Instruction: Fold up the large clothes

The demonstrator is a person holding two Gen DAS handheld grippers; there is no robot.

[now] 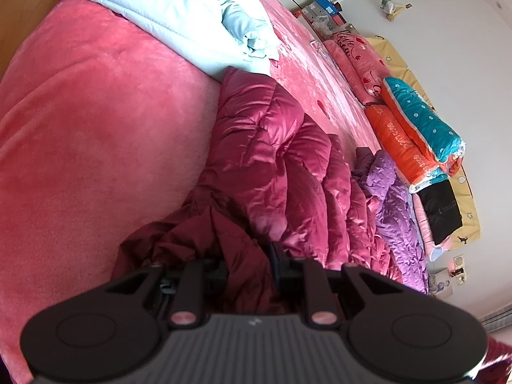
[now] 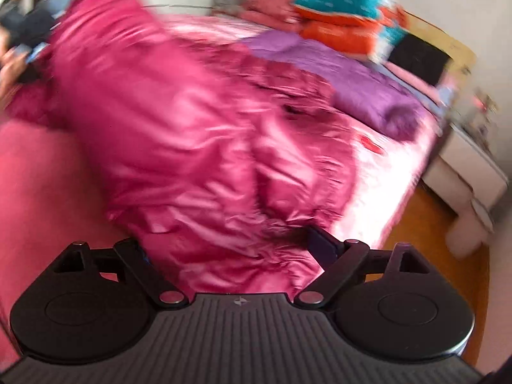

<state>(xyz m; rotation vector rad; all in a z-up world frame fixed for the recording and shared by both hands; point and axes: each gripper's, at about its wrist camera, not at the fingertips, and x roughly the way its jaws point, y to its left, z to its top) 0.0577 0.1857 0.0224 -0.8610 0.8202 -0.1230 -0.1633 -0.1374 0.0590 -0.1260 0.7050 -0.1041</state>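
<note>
A shiny magenta quilted down jacket lies on the pink bed; it fills the blurred right wrist view. My left gripper is shut on the jacket's dark maroon lining, which bunches between the fingers. My right gripper has its jaws wide apart, with jacket fabric lying between them; the fingertips are partly buried in the fabric and nothing is clamped. Part of the jacket rises toward the upper left in the right wrist view.
A pink fleece bedspread covers the bed. A light blue duvet lies at its far side. A purple quilted garment lies beside the jacket. Folded orange and teal blankets and pink pillows line one edge. A wooden floor and white furniture flank the bed.
</note>
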